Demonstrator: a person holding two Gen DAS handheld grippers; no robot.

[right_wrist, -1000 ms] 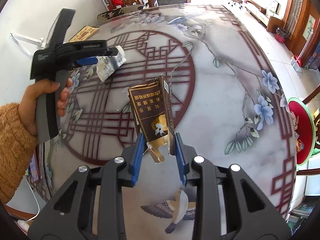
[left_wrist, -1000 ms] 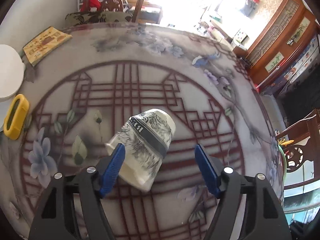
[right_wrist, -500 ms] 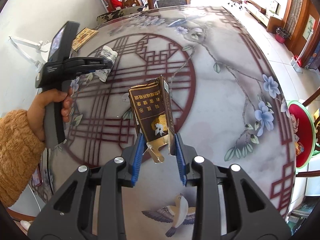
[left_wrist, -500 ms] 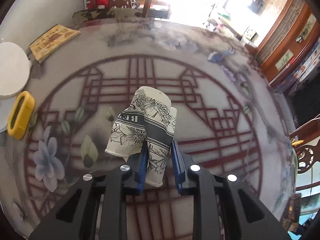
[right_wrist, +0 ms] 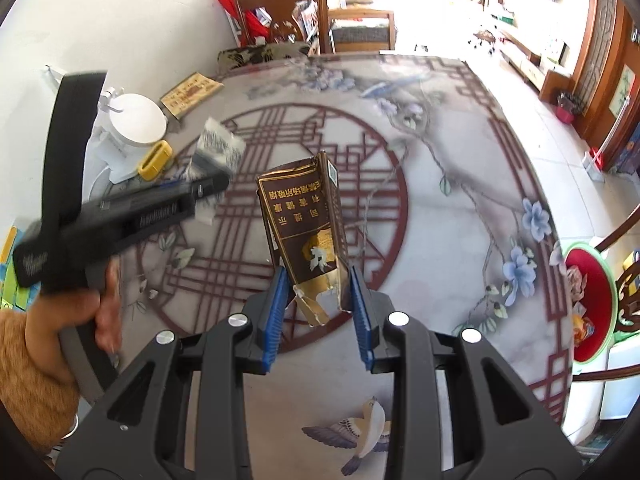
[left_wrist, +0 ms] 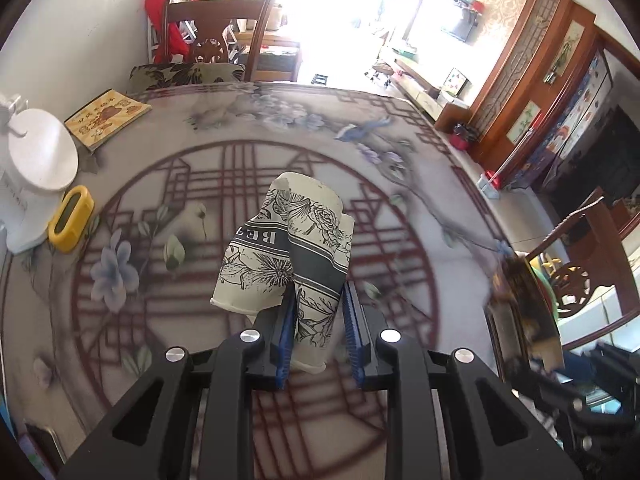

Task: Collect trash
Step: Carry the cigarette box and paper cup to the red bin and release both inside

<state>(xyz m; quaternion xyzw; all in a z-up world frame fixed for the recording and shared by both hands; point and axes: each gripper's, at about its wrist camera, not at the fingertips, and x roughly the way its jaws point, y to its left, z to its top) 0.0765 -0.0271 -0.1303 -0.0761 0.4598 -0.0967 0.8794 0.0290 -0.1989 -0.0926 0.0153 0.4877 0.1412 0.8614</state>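
- the left gripper [left_wrist: 318, 330] has its jaws drawn narrow, clamped on a crushed paper cup [left_wrist: 286, 252] printed with black flowers and a dark band; the cup is pinched near its rim end and sticks up and forward from the blue pads [left_wrist: 287, 328], clear of the table [left_wrist: 440, 240].
- the right gripper [right_wrist: 320, 316] has its jaws narrow too, gripping the torn lower end of a brown cigarette pack [right_wrist: 304, 224] with gold lettering; the pack stands nearly upright between the pads, above the table's red lattice circle.
- in the right wrist view the left gripper [right_wrist: 212, 184] is a blurred black shape at the left, held by a hand [right_wrist: 92, 312] in an orange fuzzy sleeve [right_wrist: 32, 380], with the cup [right_wrist: 216, 148] at its tip.
- at the table's far left edge sit a white round-topped appliance [left_wrist: 40, 152], a yellow case [left_wrist: 71, 218] just beside it, and a yellow booklet [left_wrist: 107, 116] further back.
- a wooden chair [left_wrist: 216, 40] with a red bag [left_wrist: 166, 20] stands behind the table.
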